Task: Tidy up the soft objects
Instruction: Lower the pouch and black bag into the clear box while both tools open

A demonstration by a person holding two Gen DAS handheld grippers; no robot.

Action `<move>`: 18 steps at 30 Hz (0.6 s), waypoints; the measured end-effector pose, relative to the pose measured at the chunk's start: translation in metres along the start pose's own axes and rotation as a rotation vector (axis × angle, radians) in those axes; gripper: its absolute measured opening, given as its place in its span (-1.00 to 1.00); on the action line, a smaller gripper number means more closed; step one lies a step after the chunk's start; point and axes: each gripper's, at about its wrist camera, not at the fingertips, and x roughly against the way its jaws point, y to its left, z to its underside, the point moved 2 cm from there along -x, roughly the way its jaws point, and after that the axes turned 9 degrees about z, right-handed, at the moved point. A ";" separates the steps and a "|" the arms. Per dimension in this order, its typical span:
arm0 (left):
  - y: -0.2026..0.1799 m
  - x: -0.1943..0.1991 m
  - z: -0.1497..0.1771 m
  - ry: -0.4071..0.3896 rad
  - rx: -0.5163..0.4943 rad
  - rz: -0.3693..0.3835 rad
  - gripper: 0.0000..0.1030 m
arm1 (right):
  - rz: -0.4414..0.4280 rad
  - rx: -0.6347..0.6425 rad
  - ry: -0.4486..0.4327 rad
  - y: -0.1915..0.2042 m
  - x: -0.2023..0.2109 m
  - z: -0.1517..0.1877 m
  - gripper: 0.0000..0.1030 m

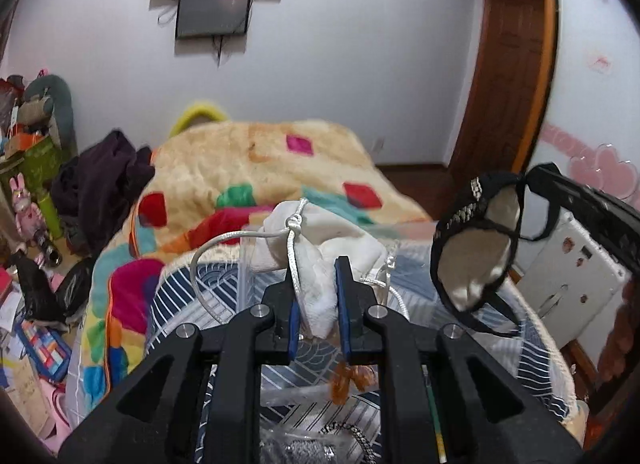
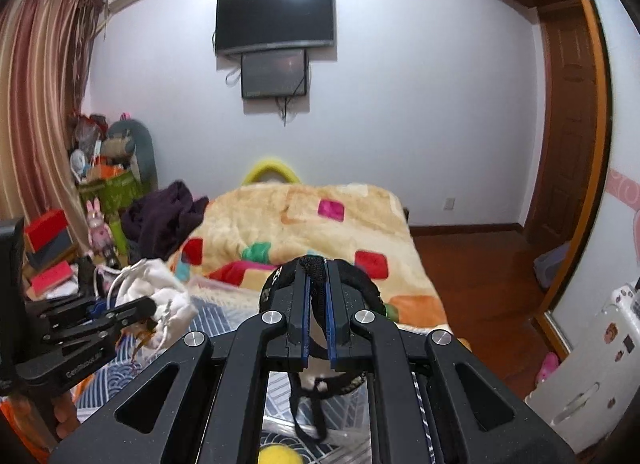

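My left gripper (image 1: 317, 264) is shut on a white drawstring cloth bag (image 1: 320, 240) and holds it in the air over the bed. A white cord (image 1: 294, 232) knotted at the top hangs from the bag. The bag also shows in the right wrist view (image 2: 160, 292), with the left gripper (image 2: 150, 308) on it. My right gripper (image 2: 316, 268) is shut on a black mesh bra with pale cups (image 2: 316, 284), which hangs below the fingers. In the left wrist view the bra (image 1: 472, 248) dangles from the right gripper (image 1: 532, 179) at the right.
A striped blue-and-white sheet (image 1: 404, 292) covers the near bed, a colourful fleece blanket (image 1: 256, 175) the far part. A dark garment (image 1: 100, 183) lies at the bed's left. Cluttered boxes and toys (image 2: 100, 191) fill the left corner. A yellow ball (image 2: 276, 456) and a clear plastic box rim (image 1: 416, 227) are below.
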 end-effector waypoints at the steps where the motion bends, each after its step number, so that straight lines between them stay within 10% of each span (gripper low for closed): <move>1: 0.000 -0.009 0.001 0.028 0.004 0.002 -0.71 | -0.002 0.009 0.021 0.003 -0.006 0.004 -0.89; 18: -0.005 -0.053 0.027 0.235 -0.004 0.034 -0.59 | -0.074 0.079 0.286 0.009 -0.049 0.061 -0.87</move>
